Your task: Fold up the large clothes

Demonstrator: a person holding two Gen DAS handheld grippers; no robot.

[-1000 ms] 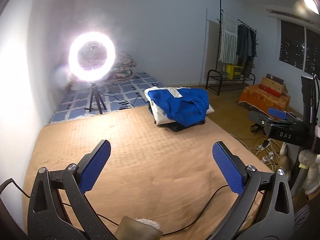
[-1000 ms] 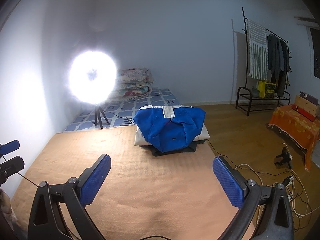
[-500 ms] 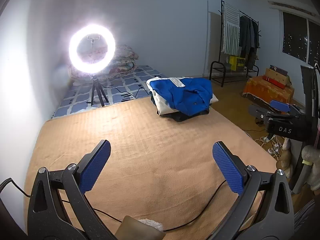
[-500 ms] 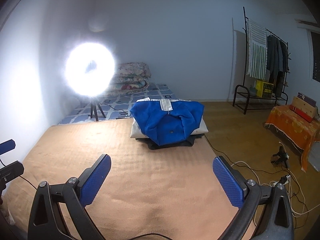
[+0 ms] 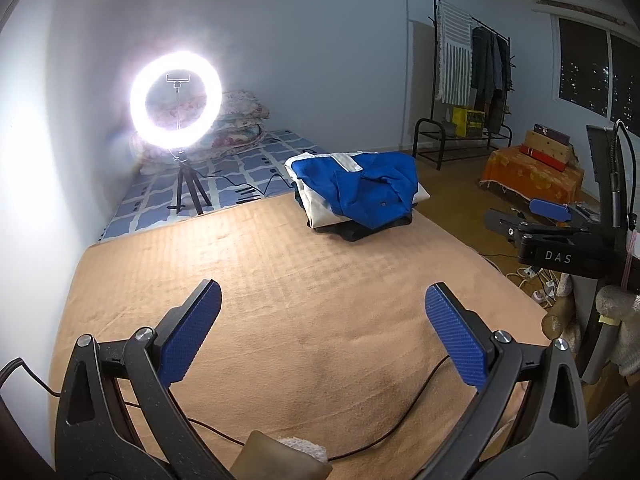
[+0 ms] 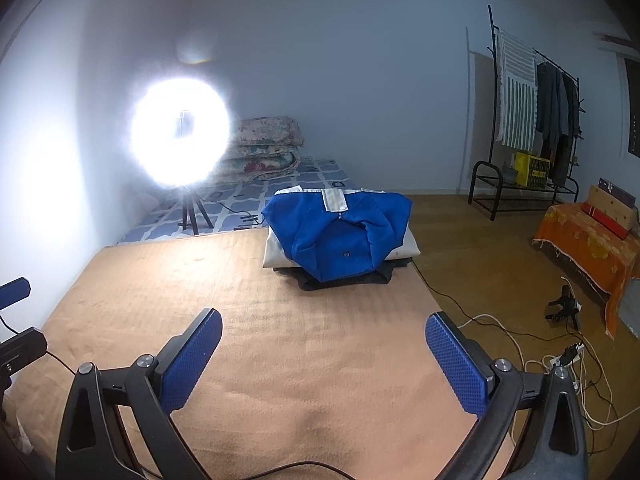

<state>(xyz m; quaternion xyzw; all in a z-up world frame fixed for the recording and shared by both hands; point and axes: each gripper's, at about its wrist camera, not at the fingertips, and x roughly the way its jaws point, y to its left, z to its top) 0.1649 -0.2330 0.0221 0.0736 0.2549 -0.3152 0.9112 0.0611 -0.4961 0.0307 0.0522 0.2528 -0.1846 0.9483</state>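
A folded blue and white garment lies on top of a small stack of folded clothes at the far end of the tan blanket. It also shows in the right wrist view. My left gripper is open and empty, held above the near part of the blanket. My right gripper is open and empty, also above the near part of the blanket. The right gripper also shows at the right edge of the left wrist view. Both are well short of the stack.
A lit ring light on a tripod stands beyond the blanket at the far left, on a blue patterned mat. A clothes rack stands at the back right. Cables lie on the wooden floor to the right. A black cable crosses the blanket's near edge.
Both grippers have shifted slightly over the blanket, so the stack's place in each view has moved a little. Both stay open and empty. The clothes have not moved.
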